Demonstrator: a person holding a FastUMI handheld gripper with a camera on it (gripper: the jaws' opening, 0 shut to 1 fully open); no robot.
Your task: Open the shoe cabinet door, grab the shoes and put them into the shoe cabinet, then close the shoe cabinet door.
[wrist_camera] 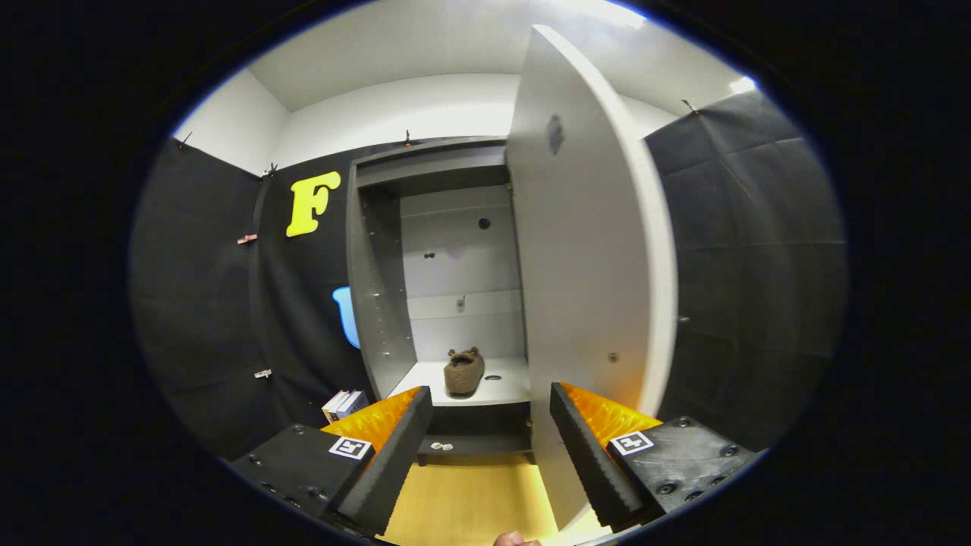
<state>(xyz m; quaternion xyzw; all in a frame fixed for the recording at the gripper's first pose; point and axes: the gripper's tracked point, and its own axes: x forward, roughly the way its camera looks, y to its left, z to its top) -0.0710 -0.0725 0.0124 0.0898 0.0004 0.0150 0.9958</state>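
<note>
Wooden floor (pixel 463 500) shows low in the frame between the tongs (pixel 491 413), spread wide and empty. Just beyond them at centre, one brown shoe (pixel 463 371) sits on the open shoe cabinet's (pixel 379 303) shelf. The pale door (pixel 584 265) stands ajar at right, by the right finger. Books (pixel 345 404) lean lower left.

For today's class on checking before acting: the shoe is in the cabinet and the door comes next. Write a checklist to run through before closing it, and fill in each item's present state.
1. Shoe rests on the shelf inside the cabinet: ok.
2. Shoe sits back from the shelf's front edge, out of the door's way: ok.
3. Gripper is open and holds nothing: ok.
4. Door stands wide open, its edge near the right finger: ok.
5. Fingers are outside the cabinet, in front of the opening: ok.
6. Whether a second shoe waits outside: cannot tell.
</note>
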